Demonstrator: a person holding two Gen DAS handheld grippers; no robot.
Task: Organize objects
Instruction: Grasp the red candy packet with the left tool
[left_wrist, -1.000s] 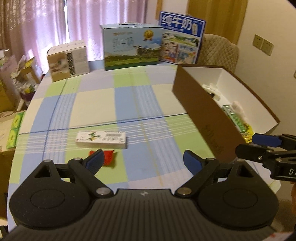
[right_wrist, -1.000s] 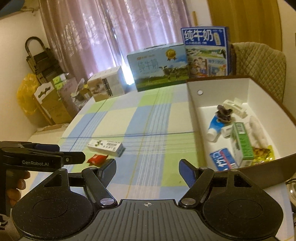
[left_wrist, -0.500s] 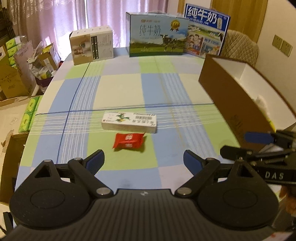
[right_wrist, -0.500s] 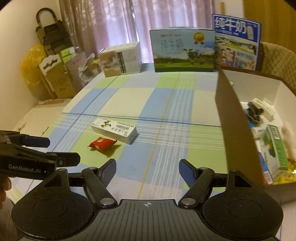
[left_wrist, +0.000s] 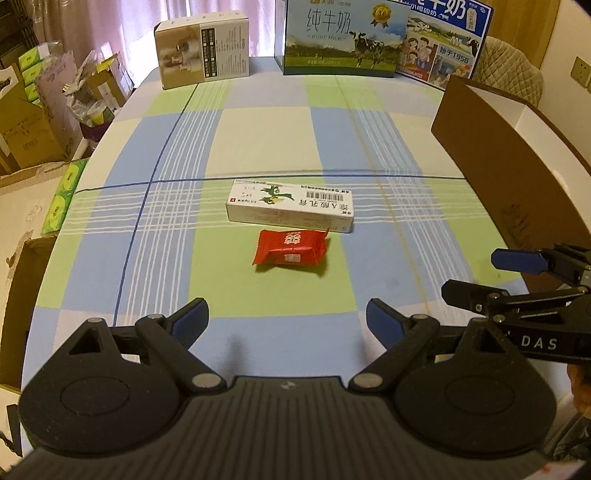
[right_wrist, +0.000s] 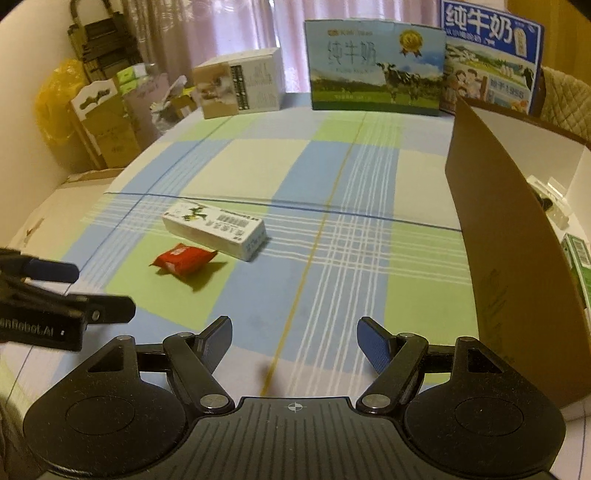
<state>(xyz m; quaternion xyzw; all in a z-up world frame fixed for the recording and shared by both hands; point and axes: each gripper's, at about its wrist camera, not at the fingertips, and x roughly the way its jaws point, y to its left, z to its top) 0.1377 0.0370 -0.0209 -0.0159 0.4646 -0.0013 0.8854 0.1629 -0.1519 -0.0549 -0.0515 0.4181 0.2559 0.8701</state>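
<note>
Table: checked cloth, brown box at right.
Centre: red packet beside white carton.
My claws: left gripper and right gripper both wide, empty.

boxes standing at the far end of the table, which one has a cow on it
The middle one, the green-and-blue milk carton box. The beige box left of it shows none; the blue box right shows cartoon people.
</note>
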